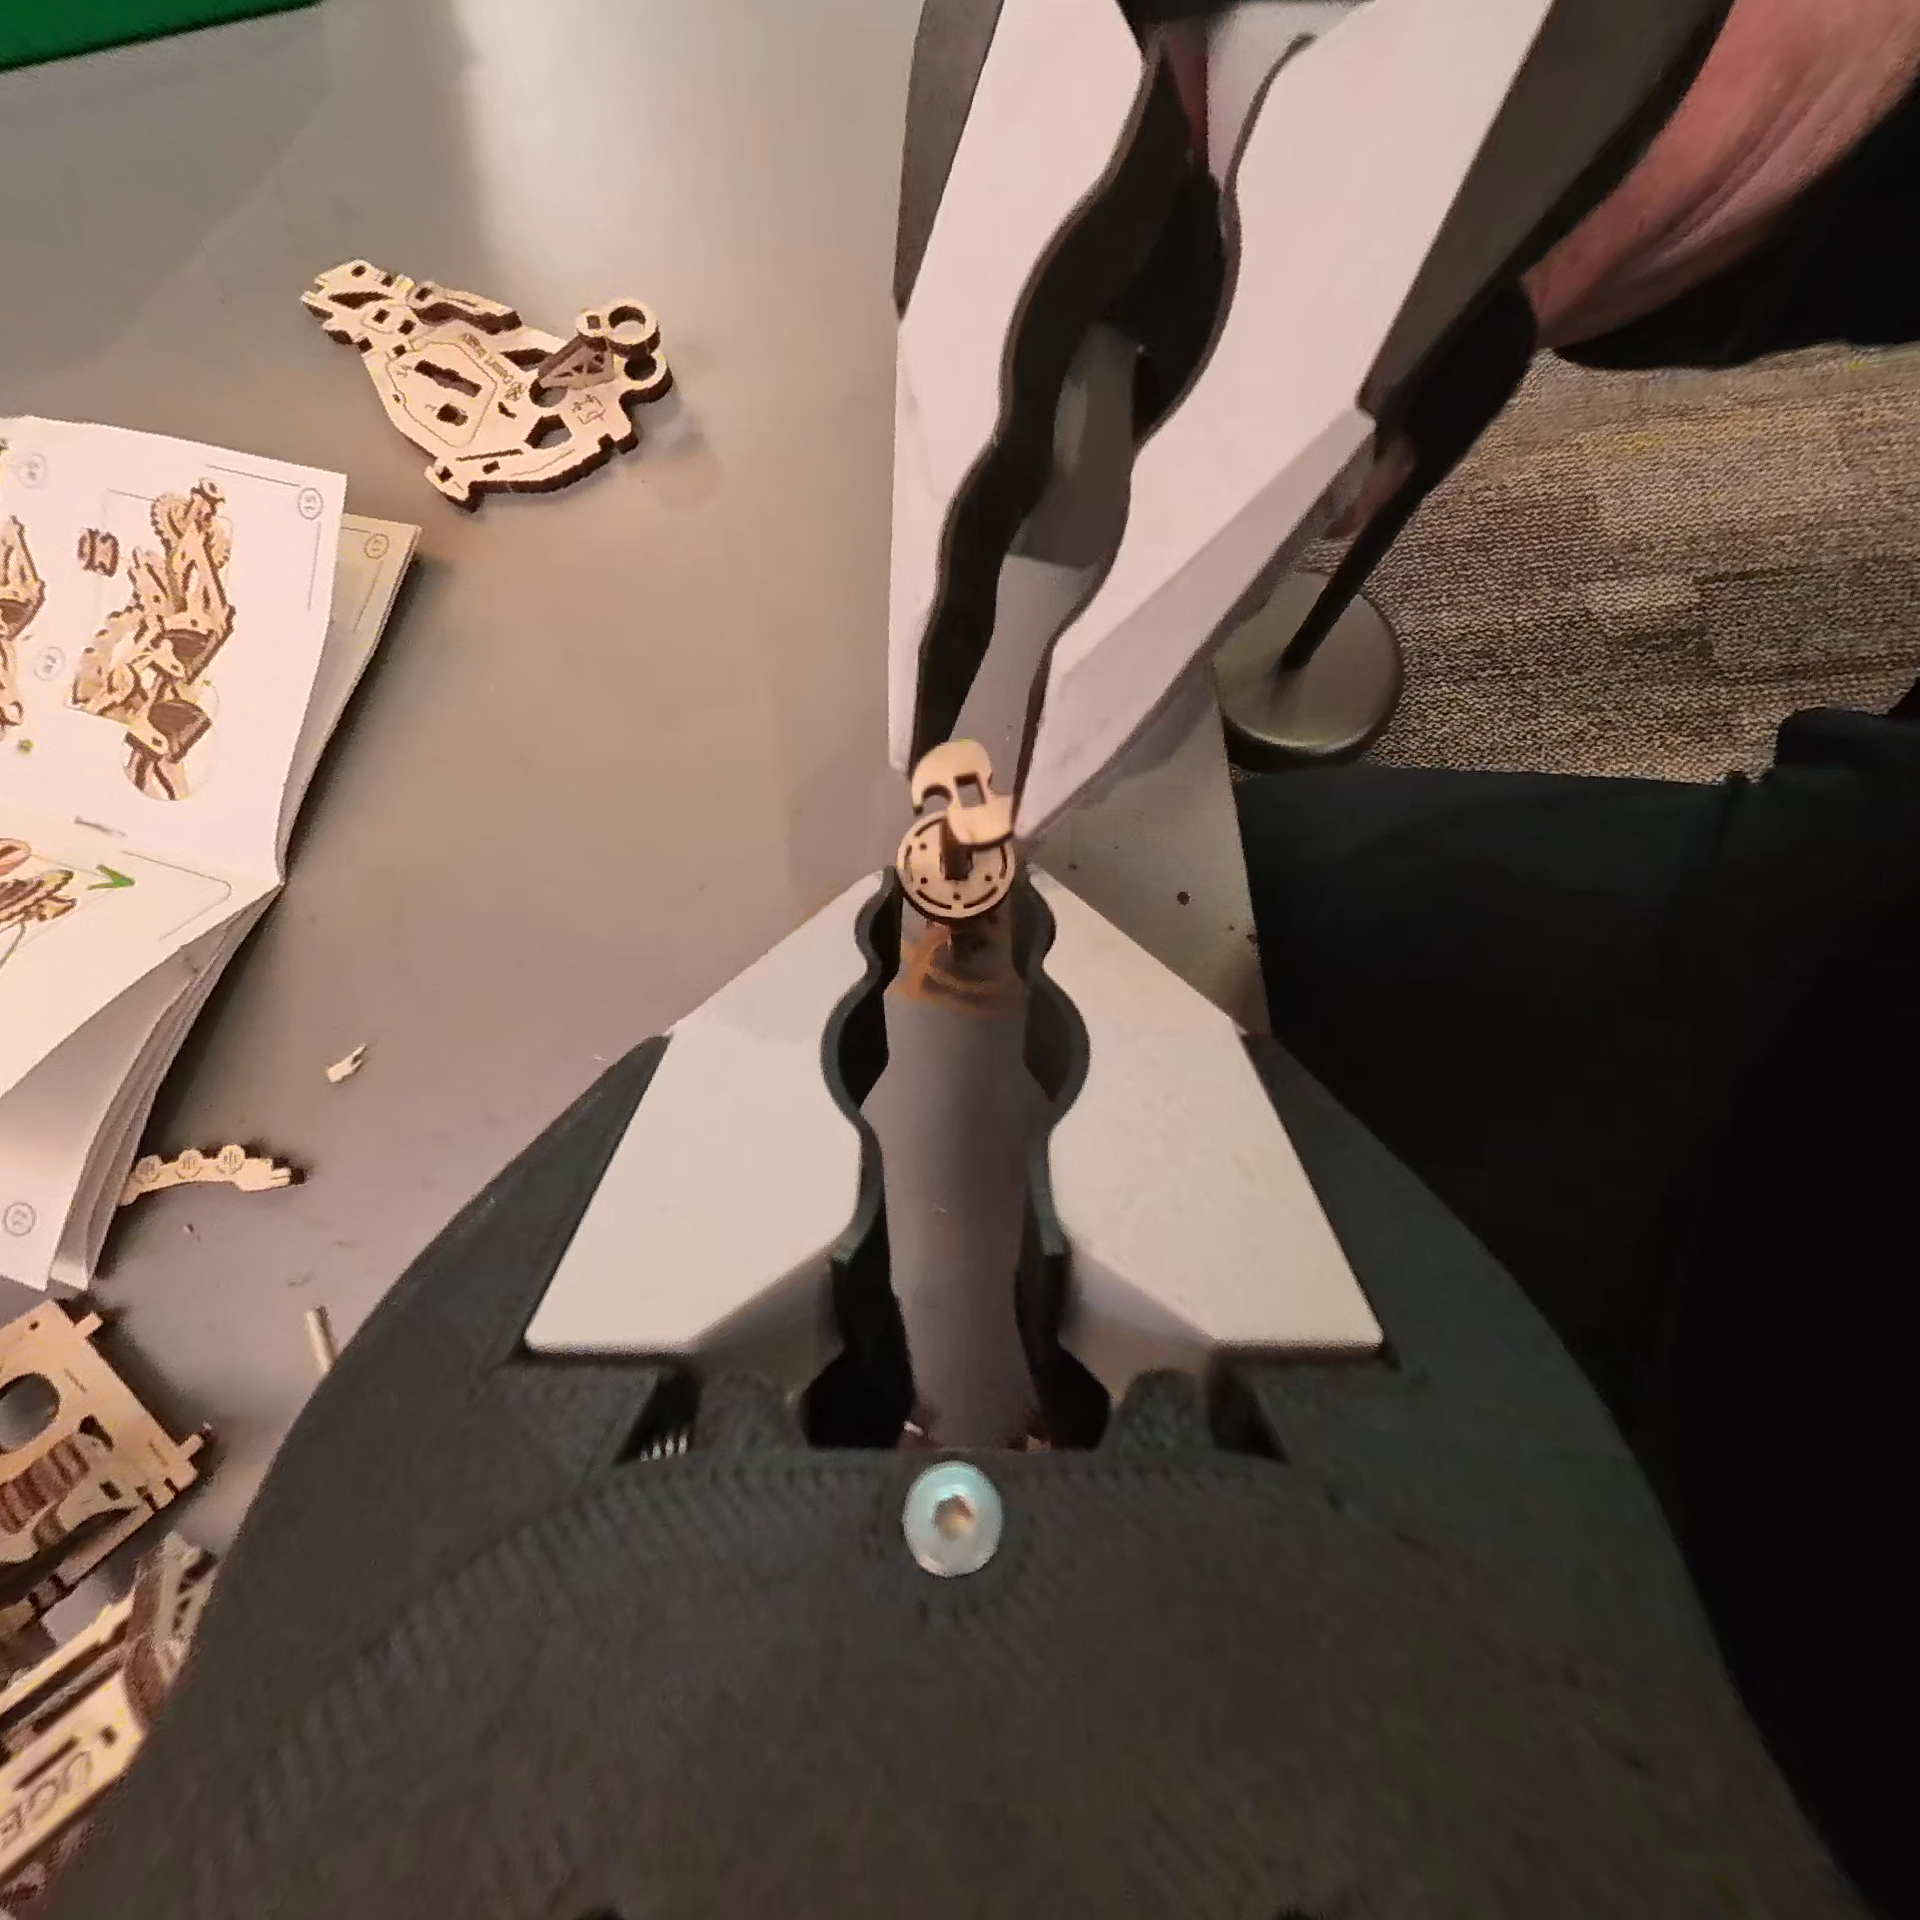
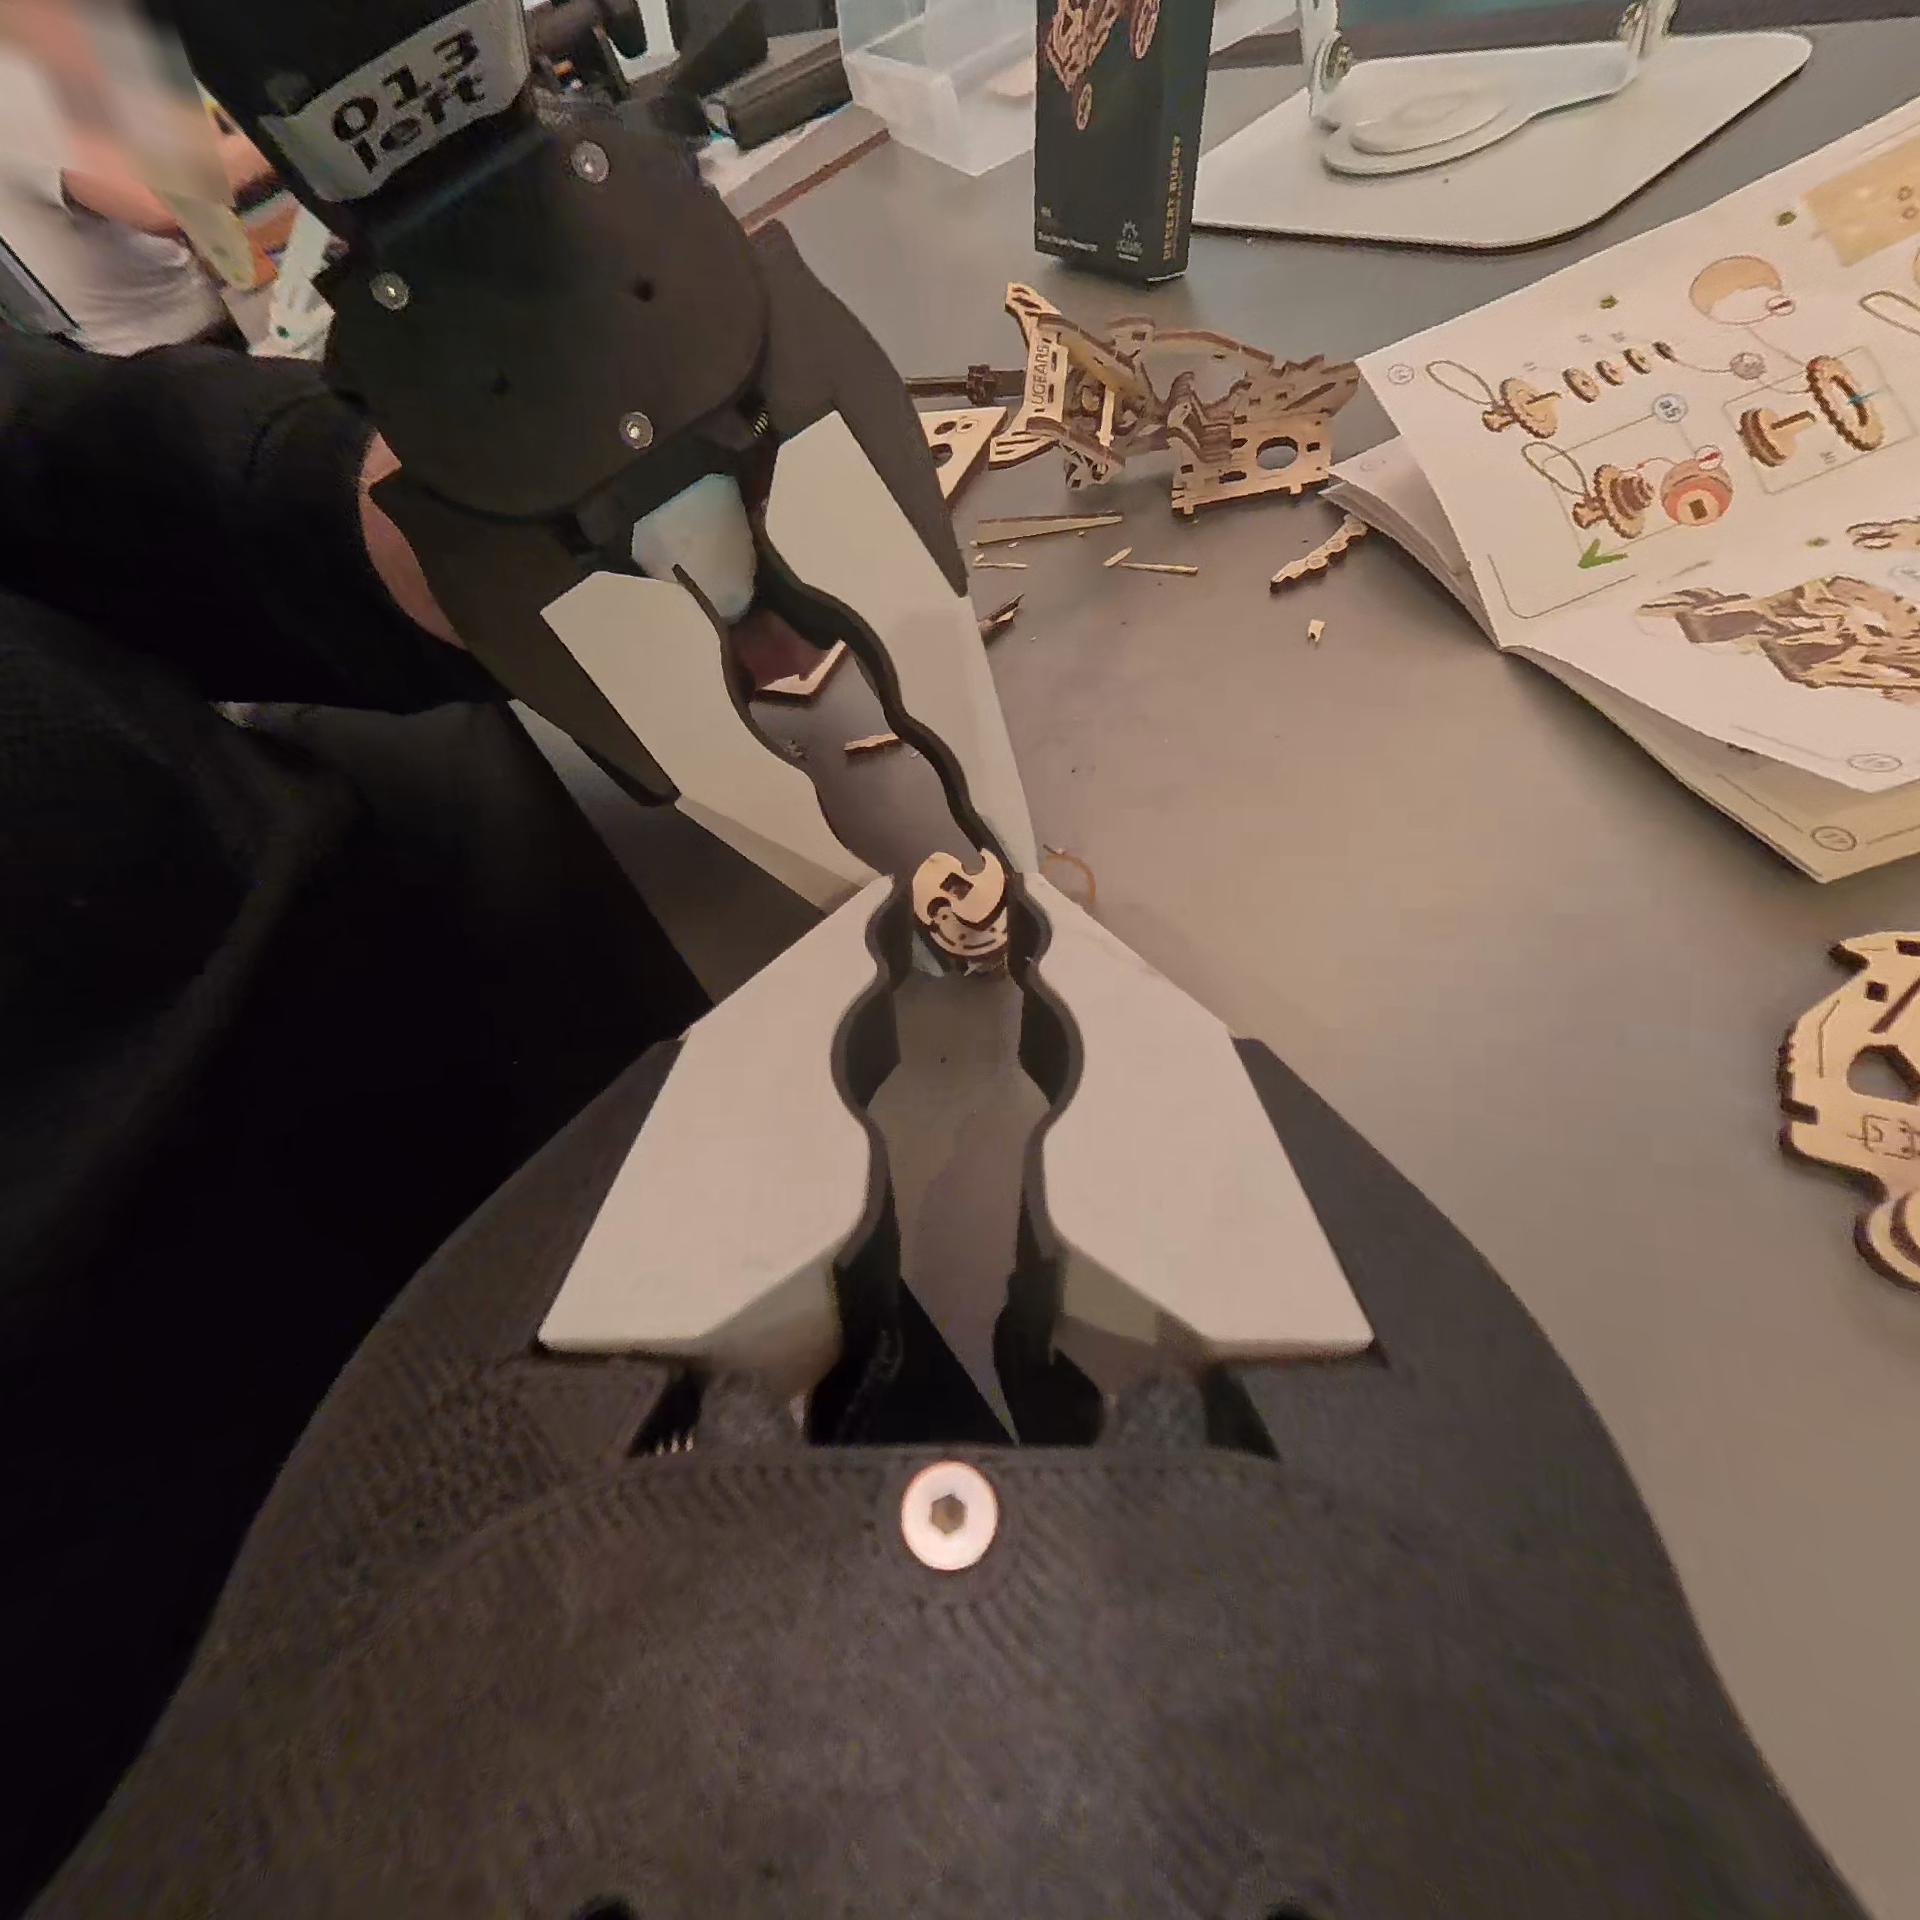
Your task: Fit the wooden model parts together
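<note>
Pinching tip to tip: left gripper clamps the round disc, right gripper clamps the small cam piece at twelve o'clock. Best press straight, gently, keeping pieces square.

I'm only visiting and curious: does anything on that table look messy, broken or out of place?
Only small things: wood slivers and offcuts lie scattered on the grey table near the half-built wooden model, looking like assembly scraps. Nothing looks broken or spilled.
</note>
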Demonstrator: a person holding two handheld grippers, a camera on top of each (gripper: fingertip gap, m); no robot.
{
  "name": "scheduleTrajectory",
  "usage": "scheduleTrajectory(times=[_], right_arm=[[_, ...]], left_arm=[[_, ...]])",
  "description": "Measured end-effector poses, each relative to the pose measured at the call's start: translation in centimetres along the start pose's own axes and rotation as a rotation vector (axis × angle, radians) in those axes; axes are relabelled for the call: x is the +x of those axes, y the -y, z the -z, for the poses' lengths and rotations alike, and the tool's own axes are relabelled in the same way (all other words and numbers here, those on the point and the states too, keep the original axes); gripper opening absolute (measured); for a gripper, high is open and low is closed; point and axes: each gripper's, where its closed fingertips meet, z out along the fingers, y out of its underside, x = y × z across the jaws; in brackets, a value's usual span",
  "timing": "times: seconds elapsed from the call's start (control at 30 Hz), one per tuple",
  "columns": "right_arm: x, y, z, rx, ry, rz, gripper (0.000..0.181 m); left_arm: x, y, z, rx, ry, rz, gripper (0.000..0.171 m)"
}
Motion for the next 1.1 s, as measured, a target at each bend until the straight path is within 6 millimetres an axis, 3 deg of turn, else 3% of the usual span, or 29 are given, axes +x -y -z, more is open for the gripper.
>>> scheduleTrajectory(times=[0.63,1.1], right_arm=[[0.6,-0.2,-0.2,0.016,-0.138,-0.041,0.015],[1.3,-0.4,1.1,0.106,-0.092,-0.169,0.015]], left_arm=[[-0.2,-0.1,-0.4,0.003,0.043,0.017,0.018],[-0.2,0.0,-0.6,-0.021,0.064,0.008,0.018]])
